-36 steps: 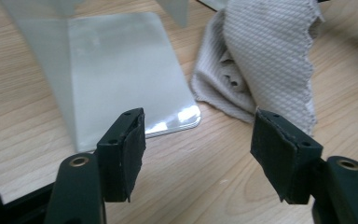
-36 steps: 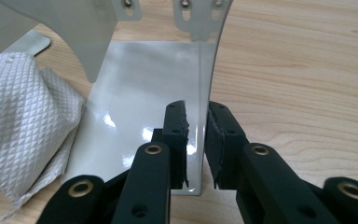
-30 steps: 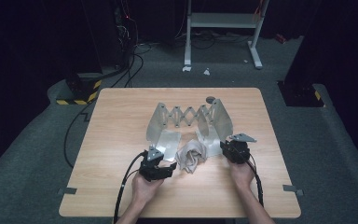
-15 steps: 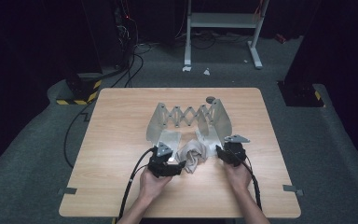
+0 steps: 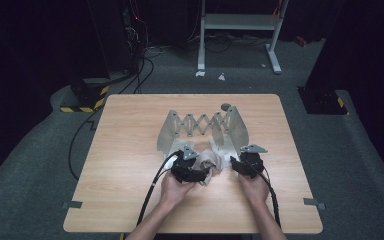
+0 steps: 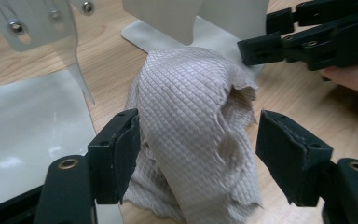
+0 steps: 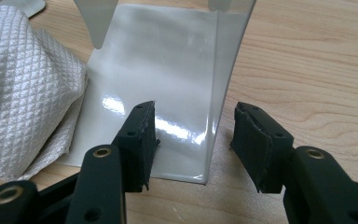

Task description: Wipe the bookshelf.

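Wiping job at a wooden table (image 5: 130,165): a quilted grey cloth (image 5: 209,162) lies bunched on the tabletop just in front of an expanding metal rack (image 5: 202,129), between the rack's two shiny end plates.

Left gripper (image 6: 198,140): jaws spread, straddling the cloth's hump, near pad touching the fabric, far pad standing clear. No pinch.

Right gripper (image 7: 193,140): jaws have just been opening and now stand wide, with the bottom edge of the rack's upright plate (image 7: 168,93) between them, neither pad pressing on it.

Step in hand, as judged: releasing the rack and regrasping the cloth. Next move calls for the left jaws to close on the raised fold, taking enough fabric that it does not slip out.

Against the earlier high view: the left hand has shifted toward the middle of the table, onto the cloth; the right hand sits where it was.
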`<state>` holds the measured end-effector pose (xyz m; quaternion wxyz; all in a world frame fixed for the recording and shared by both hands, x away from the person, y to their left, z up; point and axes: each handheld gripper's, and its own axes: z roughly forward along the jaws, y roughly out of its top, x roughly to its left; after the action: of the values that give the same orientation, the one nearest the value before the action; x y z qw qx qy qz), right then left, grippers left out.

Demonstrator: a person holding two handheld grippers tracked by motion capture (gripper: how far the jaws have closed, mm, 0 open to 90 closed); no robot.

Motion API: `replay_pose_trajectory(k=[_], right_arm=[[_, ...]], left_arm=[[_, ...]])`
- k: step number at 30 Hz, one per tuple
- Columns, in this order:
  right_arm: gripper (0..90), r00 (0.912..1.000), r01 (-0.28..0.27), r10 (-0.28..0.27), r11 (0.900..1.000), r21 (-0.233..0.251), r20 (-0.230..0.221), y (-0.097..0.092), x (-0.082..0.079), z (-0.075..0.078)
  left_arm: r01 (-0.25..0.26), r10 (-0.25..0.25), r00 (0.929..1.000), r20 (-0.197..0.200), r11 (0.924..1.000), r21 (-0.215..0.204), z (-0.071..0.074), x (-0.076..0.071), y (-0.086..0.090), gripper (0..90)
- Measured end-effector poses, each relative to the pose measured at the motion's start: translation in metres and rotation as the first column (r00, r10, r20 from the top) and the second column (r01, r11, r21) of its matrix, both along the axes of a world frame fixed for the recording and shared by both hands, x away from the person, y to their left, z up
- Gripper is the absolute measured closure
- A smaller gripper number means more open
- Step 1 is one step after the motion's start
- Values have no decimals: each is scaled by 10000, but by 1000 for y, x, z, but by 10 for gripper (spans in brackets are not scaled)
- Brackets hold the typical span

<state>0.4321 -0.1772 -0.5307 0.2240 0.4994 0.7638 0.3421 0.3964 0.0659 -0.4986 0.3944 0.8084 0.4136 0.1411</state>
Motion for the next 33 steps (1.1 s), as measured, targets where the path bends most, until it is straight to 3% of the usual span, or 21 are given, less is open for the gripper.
replay_pose_trajectory(k=[9,13,18,24,31,33], right_arm=[[489,10000,17,-17,10000,-11,17,0,0,0],[490,10000,34,-34,10000,-9,19,0,0,0],[489,10000,37,-37,10000,-9,19,0,0,0],[487,10000,67,-67,10000,7,8,-1,0,0],[485,10000,81,-81,10000,21,15,-1,0,0],[485,10000,84,-84,10000,27,13,-1,0,0]], left_arm=[[-112,128,9992,-382,9991,404,-19,13,-12,350],[-96,116,9995,-301,9977,673,-23,13,-16,383],[-145,148,9999,-28,9954,944,-25,12,-18,478],[-126,124,9999,26,9938,1101,-24,12,-17,721],[-145,129,9998,139,9927,1201,-21,8,-9,784],[-164,153,9998,116,9943,1056,-19,6,-4,793]])
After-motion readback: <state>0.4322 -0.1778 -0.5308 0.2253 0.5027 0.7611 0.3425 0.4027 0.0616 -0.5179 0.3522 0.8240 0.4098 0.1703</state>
